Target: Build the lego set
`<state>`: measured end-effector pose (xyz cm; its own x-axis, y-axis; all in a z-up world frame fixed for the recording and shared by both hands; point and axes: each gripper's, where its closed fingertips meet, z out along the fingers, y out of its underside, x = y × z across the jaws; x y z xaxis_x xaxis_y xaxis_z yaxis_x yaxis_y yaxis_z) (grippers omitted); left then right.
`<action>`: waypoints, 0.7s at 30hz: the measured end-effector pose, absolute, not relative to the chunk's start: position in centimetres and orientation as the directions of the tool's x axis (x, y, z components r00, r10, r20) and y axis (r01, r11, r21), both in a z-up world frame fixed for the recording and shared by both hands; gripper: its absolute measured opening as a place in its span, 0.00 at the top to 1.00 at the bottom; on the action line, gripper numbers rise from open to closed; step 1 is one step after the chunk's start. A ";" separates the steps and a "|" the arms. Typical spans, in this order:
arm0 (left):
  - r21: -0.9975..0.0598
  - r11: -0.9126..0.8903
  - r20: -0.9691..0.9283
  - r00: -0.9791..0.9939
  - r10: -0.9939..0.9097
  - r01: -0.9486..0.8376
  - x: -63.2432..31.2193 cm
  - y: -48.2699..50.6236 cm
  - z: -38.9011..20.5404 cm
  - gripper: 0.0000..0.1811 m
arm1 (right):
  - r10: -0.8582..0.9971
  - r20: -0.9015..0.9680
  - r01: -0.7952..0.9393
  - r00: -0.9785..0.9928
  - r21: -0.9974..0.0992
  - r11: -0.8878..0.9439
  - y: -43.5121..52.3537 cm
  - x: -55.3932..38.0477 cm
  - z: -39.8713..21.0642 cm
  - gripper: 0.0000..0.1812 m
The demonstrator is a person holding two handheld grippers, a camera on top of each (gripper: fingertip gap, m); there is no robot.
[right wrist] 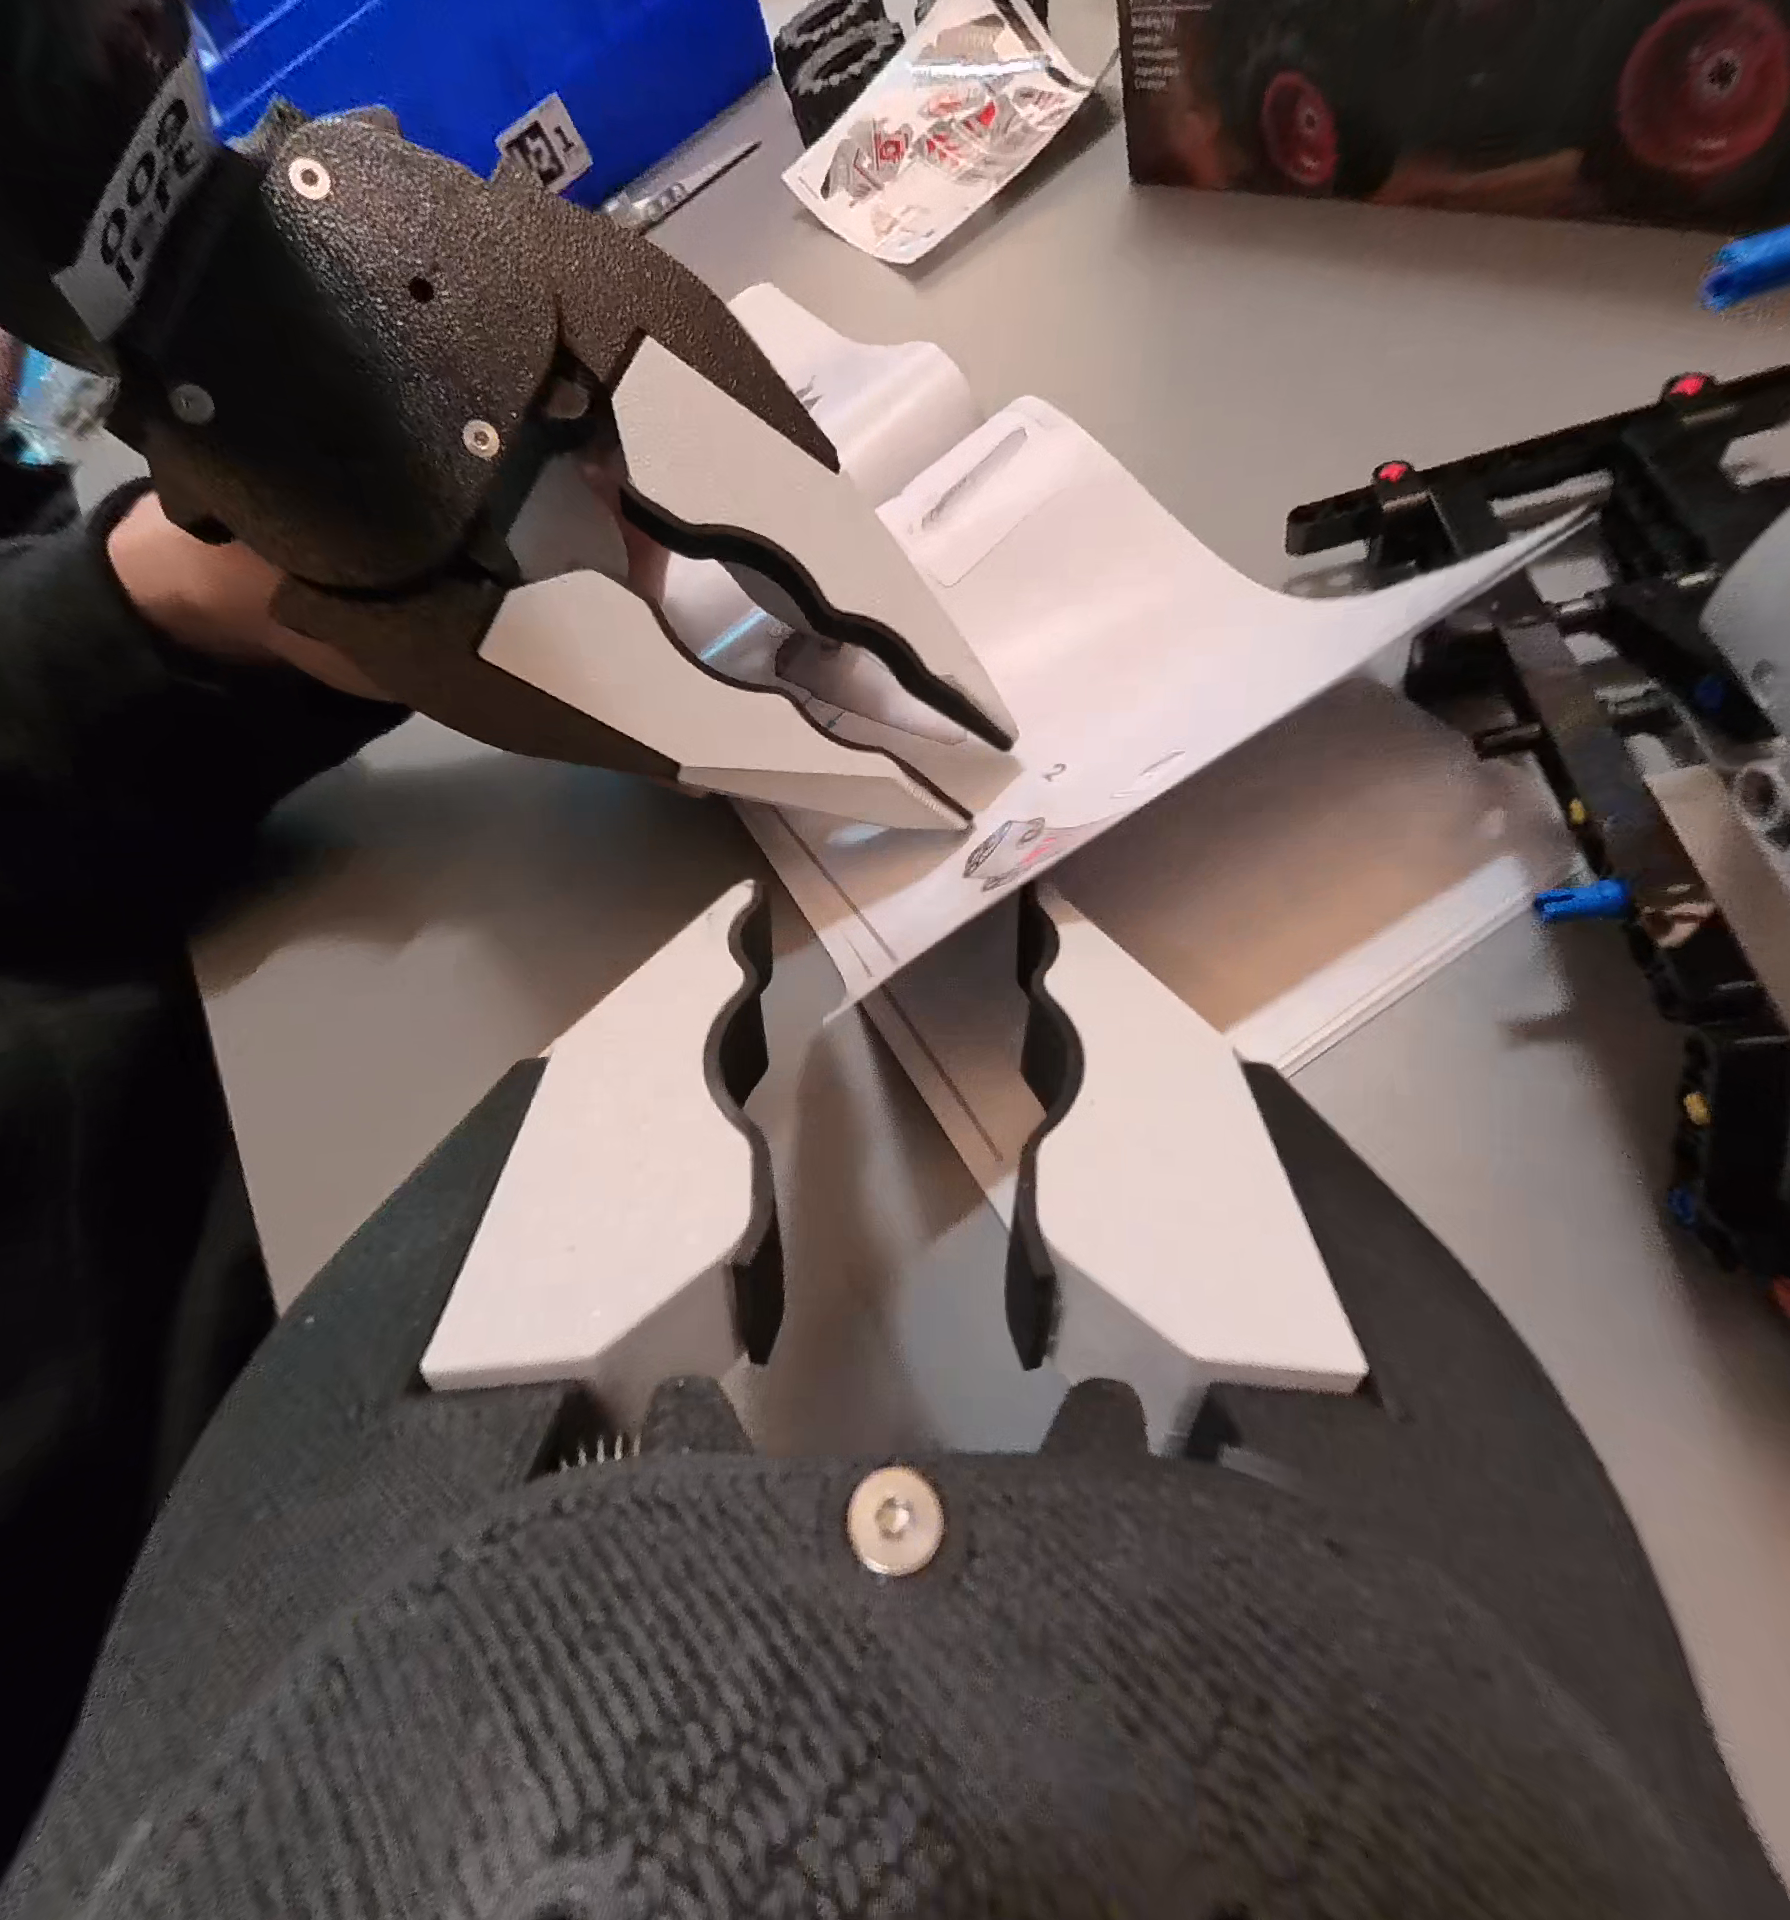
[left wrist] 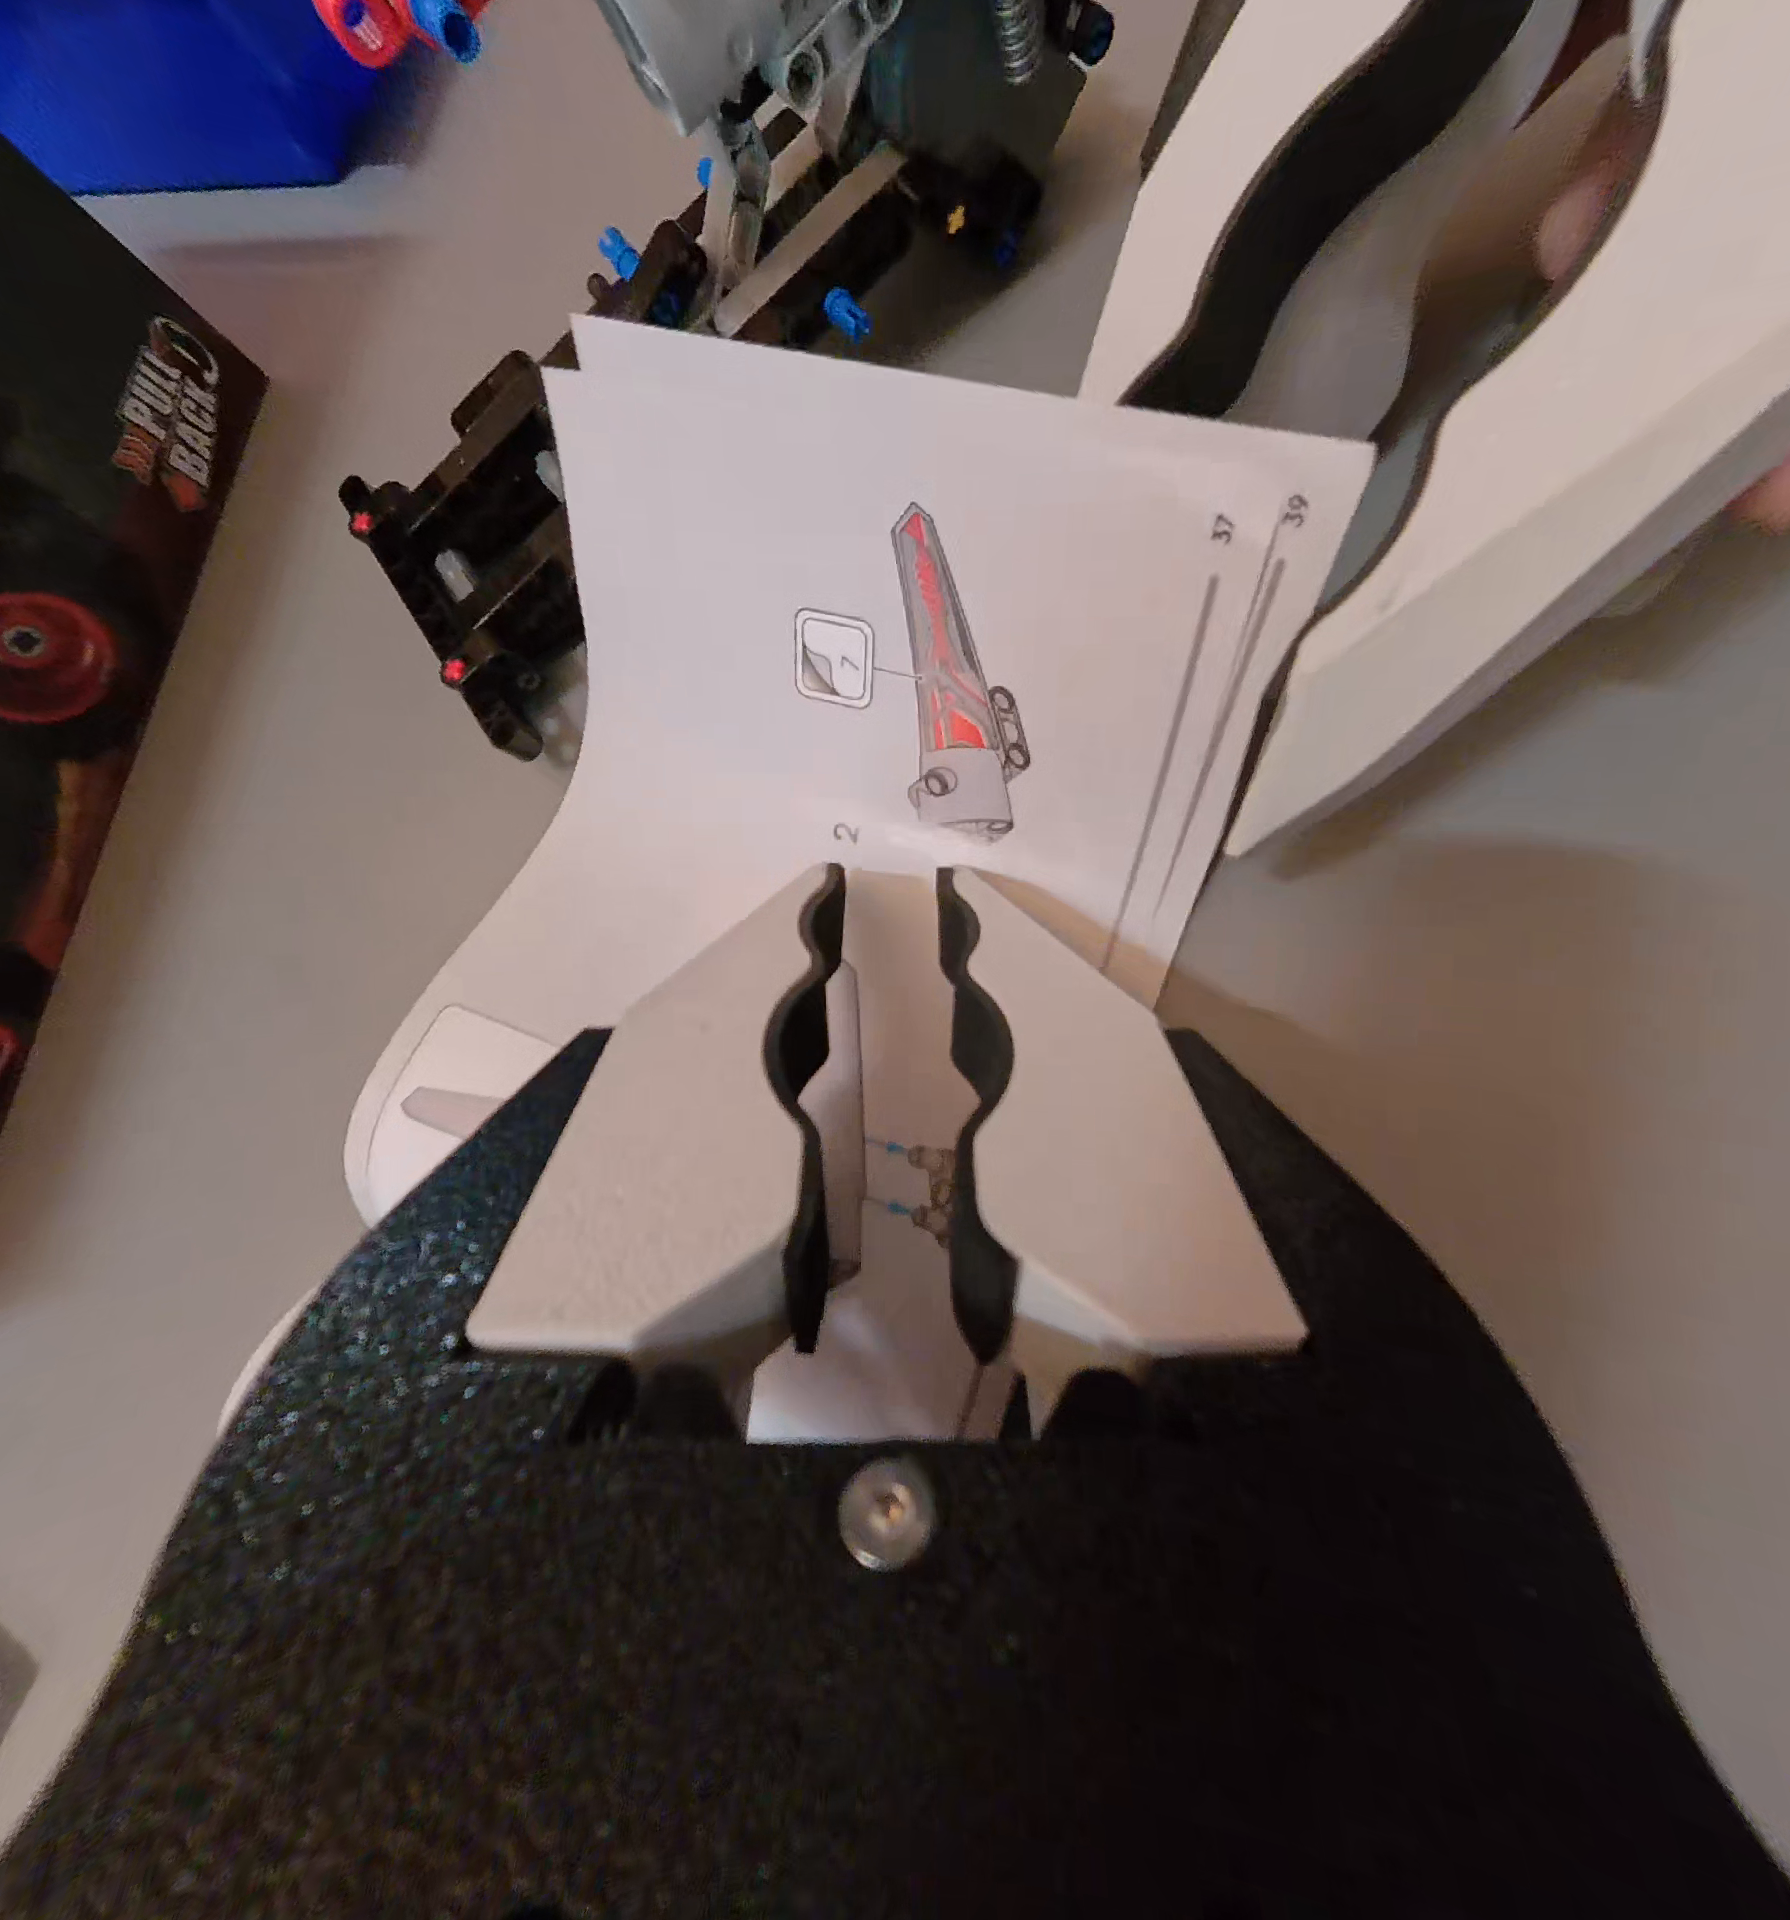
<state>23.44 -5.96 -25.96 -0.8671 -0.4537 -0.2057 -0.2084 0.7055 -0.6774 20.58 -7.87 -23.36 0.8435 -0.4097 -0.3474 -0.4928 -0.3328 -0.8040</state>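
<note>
While the booklet [left wrist: 932, 582] arches up from the grey table [left wrist: 278, 935], the left gripper [left wrist: 889, 883] sits at 6 o'clock in its own view with a narrow gap between its wavy black pads [left wrist: 806, 1122]; a page runs through that gap, but whether the fingers actually pinch it cannot be told. At 9 o'clock lies the set's box [left wrist: 60, 623], dark with red wheels printed on it. At 10 o'clock a blue bin [left wrist: 143, 94] stands on the table. Behind the booklet, from 10 to 12 o'clock, the black chassis [left wrist: 486, 582] of the half-built model rests on the table, studded with blue and red pins. At 1 to 2 o'clock the right gripper [left wrist: 1317, 416] fills the corner, blurred, its fingers apart. In the right wrist view, the left gripper [right wrist: 984, 779] comes in from 10 o'clock, held by a hand [right wrist: 184, 592] in a dark sleeve, its tips touching the raised page. A sticker sheet [right wrist: 932, 135] curls at 12 o'clock. The right gripper [right wrist: 891, 894] at 6 o'clock is spread wide, the page's corner lying between its tips without touching either finger. The chassis [right wrist: 1597, 644] runs from 2 to 4 o'clock, and the box [right wrist: 1493, 94] stands at 1 o'clock.
</note>
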 end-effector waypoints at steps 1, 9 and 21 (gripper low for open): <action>-0.678 0.703 -0.198 -0.868 -0.456 -0.214 23.4 -6.0 -26.0 0.92 | -0.412 -0.363 -0.510 0.836 -0.790 -0.339 -8.0 20.5 -23.6 0.79; -0.678 0.691 -0.164 -0.864 -0.476 -0.252 23.6 -5.6 -26.1 0.93 | -0.357 -0.276 -0.422 0.892 -0.790 -0.445 -8.7 19.4 -24.3 0.93; -0.685 0.682 -0.154 -0.863 -0.481 -0.258 23.6 -5.6 -26.1 0.93 | -0.366 -0.328 -0.457 0.871 -0.813 -0.360 -9.0 20.0 -23.2 0.97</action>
<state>23.56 -5.56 -26.07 -0.8633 -0.4807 -0.1537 -0.2576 0.6816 -0.6849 19.96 -8.97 -23.21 0.8710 -0.3658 -0.3279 -0.4572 -0.3597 -0.8133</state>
